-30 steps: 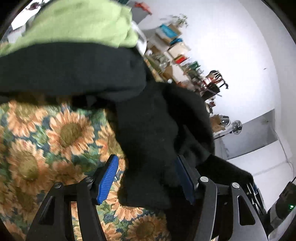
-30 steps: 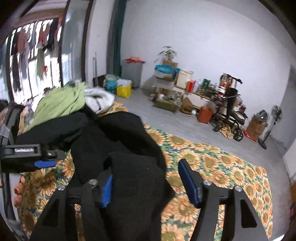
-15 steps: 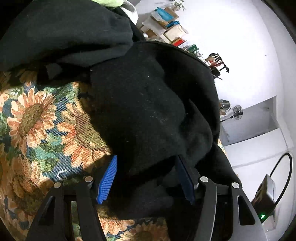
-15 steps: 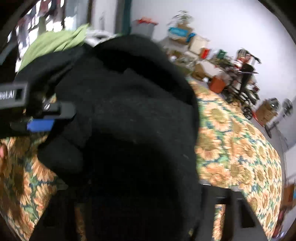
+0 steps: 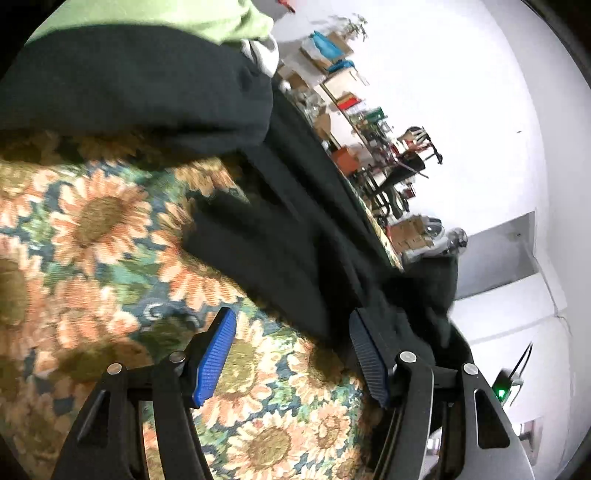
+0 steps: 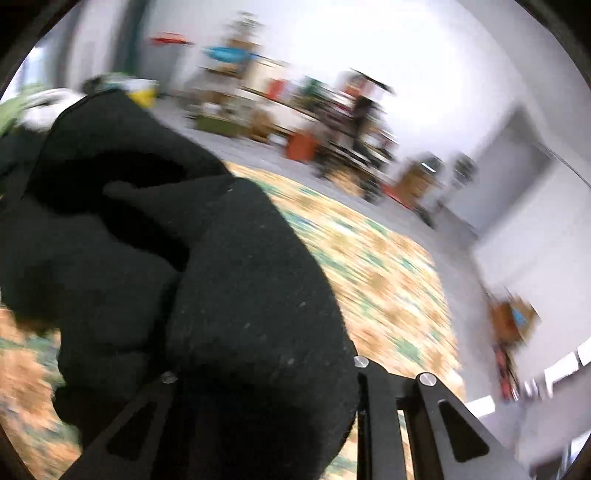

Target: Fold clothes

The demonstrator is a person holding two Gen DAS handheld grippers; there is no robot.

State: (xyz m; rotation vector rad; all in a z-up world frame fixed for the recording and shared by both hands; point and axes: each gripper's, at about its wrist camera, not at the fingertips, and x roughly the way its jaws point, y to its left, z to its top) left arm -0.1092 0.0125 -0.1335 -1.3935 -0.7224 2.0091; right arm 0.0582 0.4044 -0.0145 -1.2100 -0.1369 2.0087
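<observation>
Two grippers work one black garment [image 5: 295, 236] spread on the sunflower-print cover [image 5: 92, 229]. My left gripper [image 5: 291, 354] stands released, cloth draped past its right pad. My right gripper [image 6: 258, 398], jaws just closing, is buried in bunched black fabric, apparently clenched on it.

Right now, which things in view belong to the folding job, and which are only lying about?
For the job:
- black garment, bunched over the right claw
- left claw, open, beside the garment's edge
- sunflower cloth under it

Lying about:
- green garment behind
- white garment behind
- boxes by the wall
- fan
</observation>
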